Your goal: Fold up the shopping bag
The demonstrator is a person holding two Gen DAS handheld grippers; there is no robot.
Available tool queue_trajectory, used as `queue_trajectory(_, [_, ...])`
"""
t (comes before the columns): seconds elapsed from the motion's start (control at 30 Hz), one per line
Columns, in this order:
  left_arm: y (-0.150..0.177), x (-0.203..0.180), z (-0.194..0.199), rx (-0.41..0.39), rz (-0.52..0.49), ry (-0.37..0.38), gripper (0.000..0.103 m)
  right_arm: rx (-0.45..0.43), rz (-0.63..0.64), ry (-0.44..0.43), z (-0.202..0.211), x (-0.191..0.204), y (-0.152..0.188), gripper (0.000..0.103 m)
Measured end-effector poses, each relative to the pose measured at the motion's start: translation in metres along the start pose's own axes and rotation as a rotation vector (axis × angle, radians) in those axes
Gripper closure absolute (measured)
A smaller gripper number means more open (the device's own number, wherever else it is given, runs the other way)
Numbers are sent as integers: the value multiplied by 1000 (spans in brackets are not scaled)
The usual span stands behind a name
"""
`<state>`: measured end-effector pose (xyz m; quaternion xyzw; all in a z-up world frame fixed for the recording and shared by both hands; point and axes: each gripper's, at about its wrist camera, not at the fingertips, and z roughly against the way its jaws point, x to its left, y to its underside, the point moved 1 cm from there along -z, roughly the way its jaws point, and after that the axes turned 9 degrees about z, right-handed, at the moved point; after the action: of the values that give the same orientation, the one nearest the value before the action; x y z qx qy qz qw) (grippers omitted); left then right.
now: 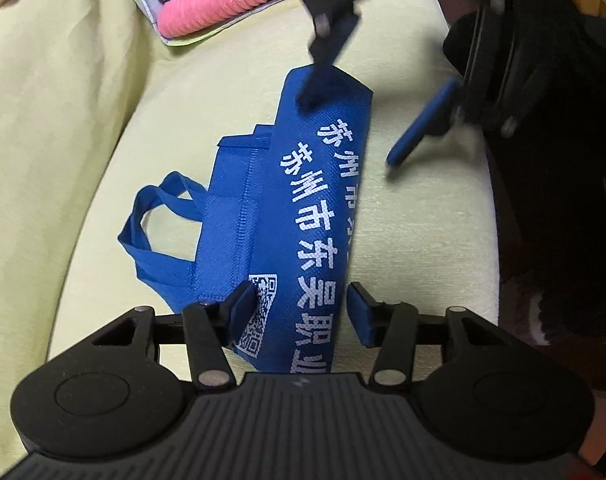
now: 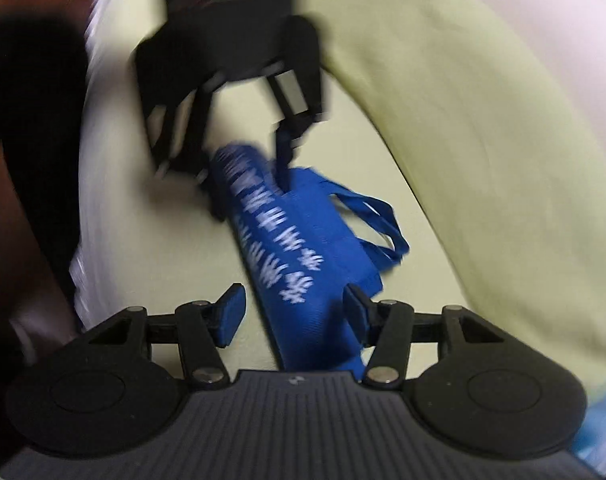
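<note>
Left gripper jaws spread, straddling folded blue shopping bag on yellow-green sofa cushion; right gripper jaws likewise spread; pink towel behind.

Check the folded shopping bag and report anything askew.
The blue shopping bag is folded unevenly: a lower layer juts out left of the printed strip, and the handle loops spill sideways onto the yellow-green cushion.

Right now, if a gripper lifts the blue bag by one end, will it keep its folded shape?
Probably not. The bag looks like thin, soft fabric, folded loosely with rounded creases, so it would likely droop and unfold. Its handles lie limp in loops, so they would dangle. It seems light.
</note>
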<state>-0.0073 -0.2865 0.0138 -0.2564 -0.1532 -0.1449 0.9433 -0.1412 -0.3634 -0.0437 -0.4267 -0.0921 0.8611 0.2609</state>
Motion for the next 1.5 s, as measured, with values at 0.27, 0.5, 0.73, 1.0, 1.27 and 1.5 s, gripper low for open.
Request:
queue_trajectory(0.27, [-4, 19, -2, 2, 118, 95, 50, 10, -304, -140, -33, -42, 1, 63])
queue_trajectory(0.5, [7, 18, 17, 9, 153, 208, 50, 75, -491, -379, -22, -59, 11, 103])
queue_trajectory(0.73, [10, 24, 3, 2, 168, 153, 49, 22, -111, -162, -17, -18, 14, 95])
queue_trajectory(1.0, [8, 25, 0, 10, 143, 153, 49, -118, 226, 69, -8, 6, 4, 33])
queue_trajectory(1.27, [14, 29, -5, -21, 177, 148, 49, -16, 183, -49, -54, -11, 0, 61])
queue_trajectory(1.5, [16, 28, 1, -13, 205, 228, 54, 59, -201, -237, -55, -41, -6, 65])
